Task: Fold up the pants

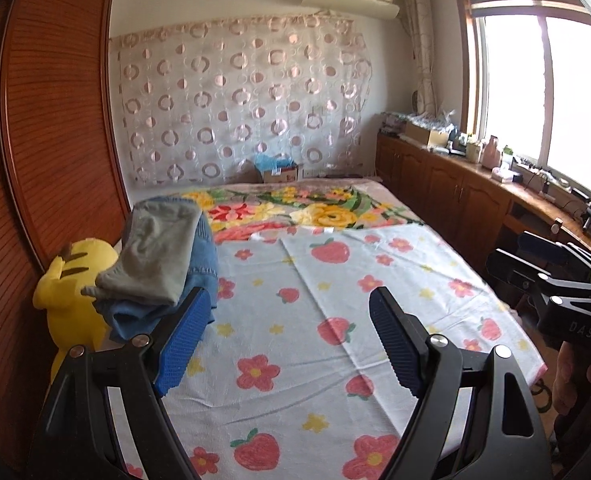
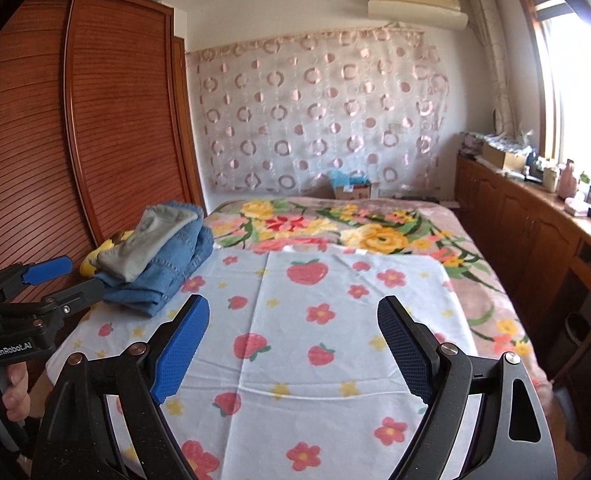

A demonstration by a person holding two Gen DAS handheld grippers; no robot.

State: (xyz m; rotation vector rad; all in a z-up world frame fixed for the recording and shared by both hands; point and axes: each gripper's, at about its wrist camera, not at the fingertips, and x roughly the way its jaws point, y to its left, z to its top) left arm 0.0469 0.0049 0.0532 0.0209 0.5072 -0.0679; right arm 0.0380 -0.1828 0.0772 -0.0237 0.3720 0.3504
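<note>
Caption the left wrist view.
Open left gripper above strawberry sheet; gray pants atop jeans at left.

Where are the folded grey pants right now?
In both wrist views, the folded grey pants lie at the bed's left edge atop folded blue denim jeans, beside a yellow plush toy.

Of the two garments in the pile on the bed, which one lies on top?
The grey pants lie on top; the blue denim garment is under them, showing at the pile's right and front edges.

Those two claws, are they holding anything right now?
No. The left claw and right claw are both open and empty; the pants lie stacked at the bed's edge, untouched.
</note>
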